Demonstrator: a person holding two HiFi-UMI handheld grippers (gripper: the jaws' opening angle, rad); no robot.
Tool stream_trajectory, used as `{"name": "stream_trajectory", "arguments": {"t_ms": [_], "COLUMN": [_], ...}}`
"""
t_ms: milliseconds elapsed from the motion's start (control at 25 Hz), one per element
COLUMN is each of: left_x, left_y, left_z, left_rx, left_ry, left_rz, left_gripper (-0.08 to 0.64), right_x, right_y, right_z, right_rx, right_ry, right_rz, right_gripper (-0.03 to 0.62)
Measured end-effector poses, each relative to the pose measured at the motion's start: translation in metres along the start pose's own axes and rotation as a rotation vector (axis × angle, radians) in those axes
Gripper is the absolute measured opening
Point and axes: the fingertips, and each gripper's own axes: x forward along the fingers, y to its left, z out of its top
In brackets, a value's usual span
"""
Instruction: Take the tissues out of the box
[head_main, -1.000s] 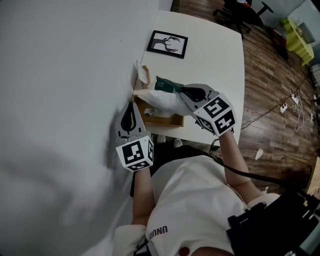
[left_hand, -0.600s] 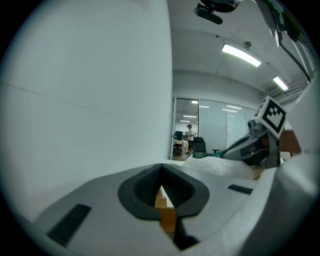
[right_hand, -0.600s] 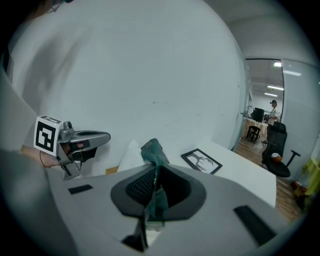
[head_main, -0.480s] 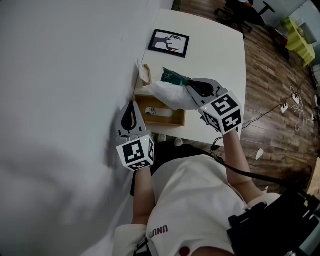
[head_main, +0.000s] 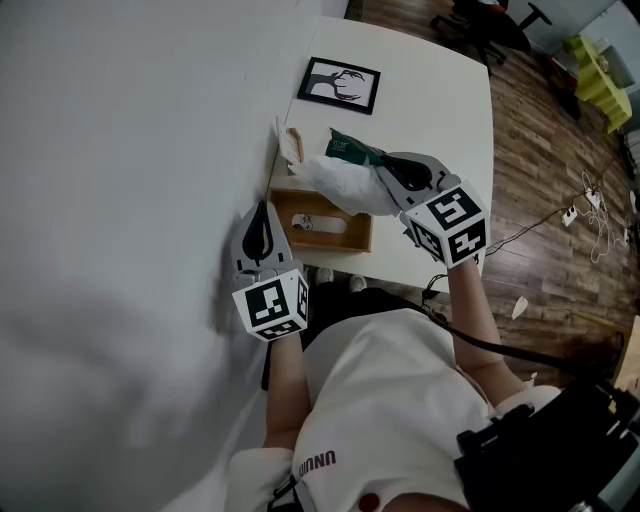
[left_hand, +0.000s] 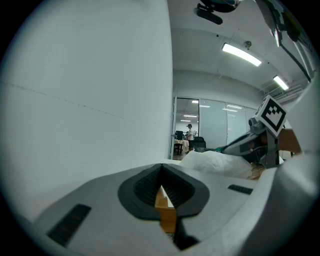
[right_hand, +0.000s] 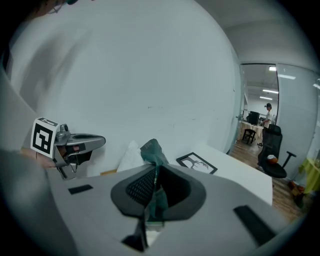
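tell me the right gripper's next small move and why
Probably swing the tissue pack sideways, clear of the wooden box, and lower it onto the white table. The right gripper is shut on its green wrapper, the pack hangs above the box's far edge, and the left gripper clamps the box wall.

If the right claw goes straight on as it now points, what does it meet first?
Most likely the white wall. The right claw, shut on the tissue pack, faces it; the picture frame lies to the side. Depth is unclear.
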Motion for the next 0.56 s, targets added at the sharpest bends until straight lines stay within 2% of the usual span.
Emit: {"name": "stream_trajectory", "arguments": {"t_ms": [560], "left_x": [0.0020], "left_y": [-0.0013], "left_z": [0.0002], "left_rx": [0.002], "left_ry": [0.001], "left_rz": [-0.004], "left_gripper": [0.012], "right_x": [0.0005], "right_y": [-0.0006], "right_z": [0.0009], "right_rx": [0.003], "right_ry": [-0.002], "right_rz": [0.005], "right_gripper": [0.035]}}
